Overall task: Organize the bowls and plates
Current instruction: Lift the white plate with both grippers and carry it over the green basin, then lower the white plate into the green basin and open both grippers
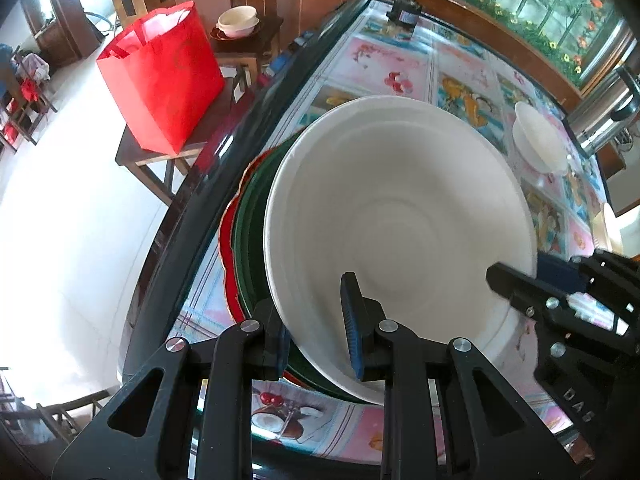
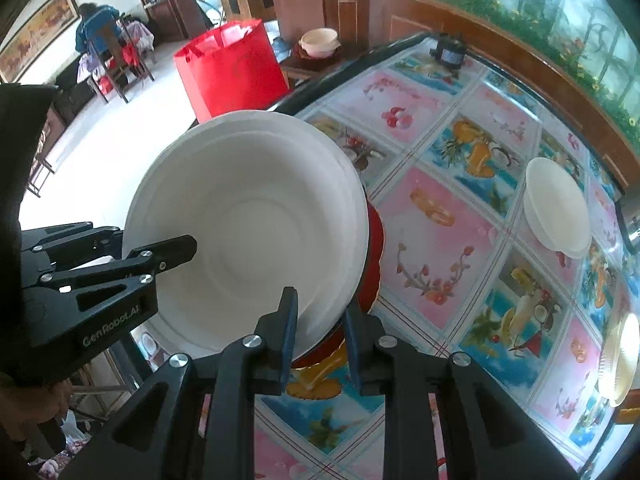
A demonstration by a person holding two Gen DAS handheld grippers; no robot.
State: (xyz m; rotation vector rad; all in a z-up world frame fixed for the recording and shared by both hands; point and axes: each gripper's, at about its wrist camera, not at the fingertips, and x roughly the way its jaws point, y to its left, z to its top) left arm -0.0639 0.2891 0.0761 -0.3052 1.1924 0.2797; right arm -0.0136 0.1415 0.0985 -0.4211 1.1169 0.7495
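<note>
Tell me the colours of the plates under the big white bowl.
Green plate over a red scalloped one; clearest in the left wrist view.

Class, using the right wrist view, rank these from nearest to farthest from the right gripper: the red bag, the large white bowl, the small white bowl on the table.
1. Large white bowl: its rim sits between the right gripper pads.
2. Small white bowl: farther right on the table.
3. Red bag: beyond the table's far edge.

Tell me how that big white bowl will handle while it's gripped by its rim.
The big white bowl looks thin-walled and moulded, so probably light and somewhat flexible. With the left tool and right tool pinching opposite rim edges, it may bow. Its smooth surface could slip.
</note>
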